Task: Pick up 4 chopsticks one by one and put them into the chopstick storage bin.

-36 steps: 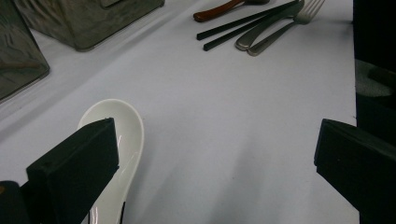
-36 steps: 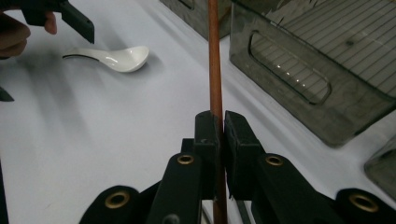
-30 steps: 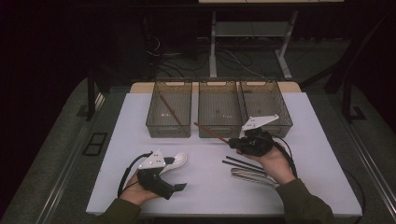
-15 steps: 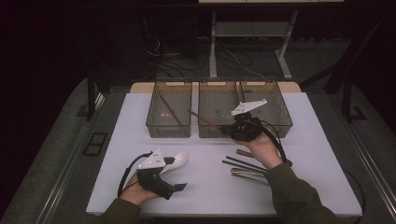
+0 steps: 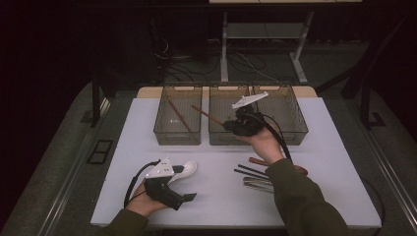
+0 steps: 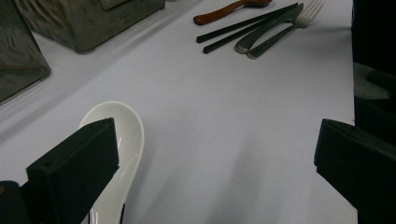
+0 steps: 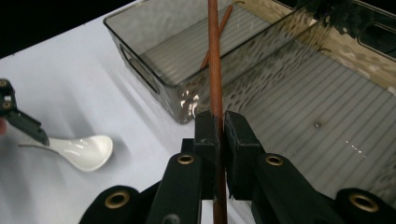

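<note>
My high view is dim, its surroundings nearly black; the white table (image 5: 319,147) glows. Close views are brighter, perhaps slightly soft near my jaws.

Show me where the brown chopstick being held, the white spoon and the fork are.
Brown chopstick (image 7: 214,70): right gripper view, on its shaft above the jaws.
White spoon (image 6: 122,135): left gripper view, on its bowl.
Fork (image 6: 309,11): left gripper view, on its tines.

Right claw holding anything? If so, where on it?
Yes: the right claw is shut on a brown chopstick, gripped partway along its shaft, with the long end pointing toward the left bin.
</note>
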Motion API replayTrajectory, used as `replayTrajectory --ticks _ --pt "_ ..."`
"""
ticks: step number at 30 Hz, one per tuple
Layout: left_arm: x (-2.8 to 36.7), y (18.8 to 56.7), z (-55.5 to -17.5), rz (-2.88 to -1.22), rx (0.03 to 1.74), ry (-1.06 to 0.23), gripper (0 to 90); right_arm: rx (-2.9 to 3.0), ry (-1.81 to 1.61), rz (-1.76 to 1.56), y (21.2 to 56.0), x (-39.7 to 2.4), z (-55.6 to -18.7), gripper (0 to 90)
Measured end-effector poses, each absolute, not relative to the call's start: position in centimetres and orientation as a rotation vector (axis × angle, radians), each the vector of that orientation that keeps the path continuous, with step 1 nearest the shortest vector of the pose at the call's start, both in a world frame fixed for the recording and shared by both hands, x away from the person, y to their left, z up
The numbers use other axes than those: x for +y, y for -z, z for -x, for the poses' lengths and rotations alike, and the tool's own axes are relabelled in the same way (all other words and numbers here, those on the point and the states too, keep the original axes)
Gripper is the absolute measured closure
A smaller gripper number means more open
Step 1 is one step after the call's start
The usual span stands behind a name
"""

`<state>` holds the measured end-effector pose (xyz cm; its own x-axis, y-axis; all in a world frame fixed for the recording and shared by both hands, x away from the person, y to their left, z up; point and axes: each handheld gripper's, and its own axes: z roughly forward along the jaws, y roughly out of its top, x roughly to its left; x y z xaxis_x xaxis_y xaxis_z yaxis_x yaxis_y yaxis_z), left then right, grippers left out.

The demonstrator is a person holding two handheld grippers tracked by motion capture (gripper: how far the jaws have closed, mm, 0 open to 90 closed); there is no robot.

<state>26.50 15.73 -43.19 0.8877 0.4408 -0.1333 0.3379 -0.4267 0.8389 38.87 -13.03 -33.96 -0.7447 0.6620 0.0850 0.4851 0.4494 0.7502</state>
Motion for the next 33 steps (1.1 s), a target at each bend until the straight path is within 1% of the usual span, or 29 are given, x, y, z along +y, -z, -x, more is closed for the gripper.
replayTrajectory --ticks 14,33 --pt "15.8 43.2 -26.6 -2.051 0.558 -0.127 0.0 2.488 -1.119 -1.025 33.3 -8.9 -41.7 84.3" --pt "15.9 43.1 -26.6 -2.043 0.565 -0.133 0.0 2.491 -1.036 -1.093 34.5 -3.9 -46.2 84.3"
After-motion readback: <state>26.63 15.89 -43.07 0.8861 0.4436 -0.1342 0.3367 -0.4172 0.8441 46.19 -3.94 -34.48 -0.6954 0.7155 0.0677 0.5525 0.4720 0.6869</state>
